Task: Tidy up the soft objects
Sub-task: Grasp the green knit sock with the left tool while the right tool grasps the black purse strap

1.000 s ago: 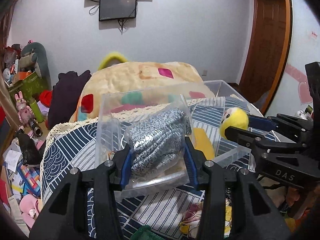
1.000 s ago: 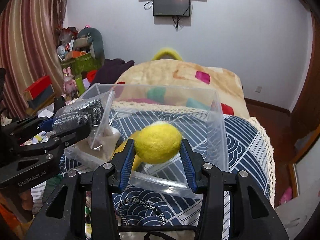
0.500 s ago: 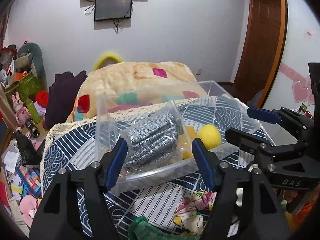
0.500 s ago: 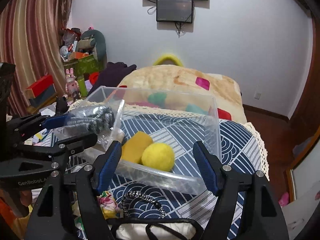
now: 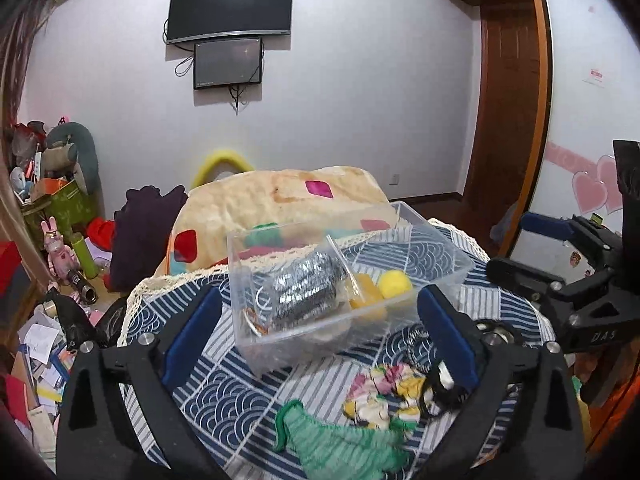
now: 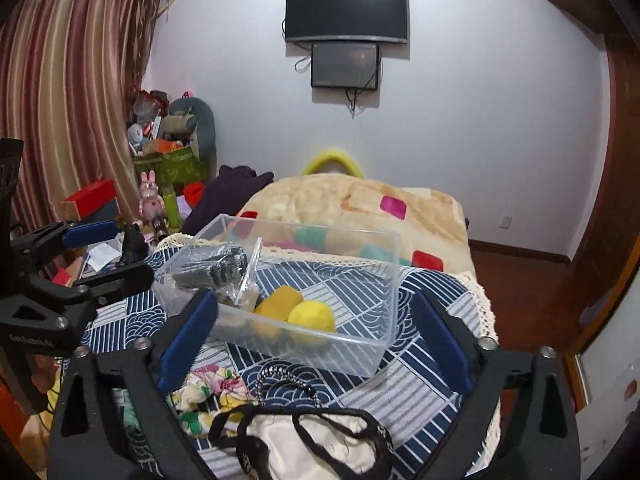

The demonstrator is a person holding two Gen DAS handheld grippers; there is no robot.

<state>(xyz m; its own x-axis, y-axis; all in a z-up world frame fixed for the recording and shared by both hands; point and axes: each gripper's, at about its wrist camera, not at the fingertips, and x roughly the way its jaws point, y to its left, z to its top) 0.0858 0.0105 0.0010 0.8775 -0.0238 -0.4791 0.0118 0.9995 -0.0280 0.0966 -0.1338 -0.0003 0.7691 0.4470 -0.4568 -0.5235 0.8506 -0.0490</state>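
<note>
Both the left gripper [image 5: 320, 332] and the right gripper [image 6: 314, 338] hang with fingers spread wide, holding nothing. The fuzzy yellow ball [image 6: 311, 317] sits inside the clear plastic bin [image 6: 384, 320], touching an orange sponge [image 6: 279, 301], beside a bagged silver scrubber [image 5: 304, 284].

A green knit item [image 5: 340, 444] runs off the left wrist view's bottom edge. The clear bin [image 6: 384, 280] wall blurs the bagged grey bundle [image 6: 212, 266], its material unclear.

"DAS" on the right hand-held gripper [image 5: 532, 248], seemingly "GenRobot.AI", blurred, on the left hand-held gripper [image 6: 108, 252]
</note>
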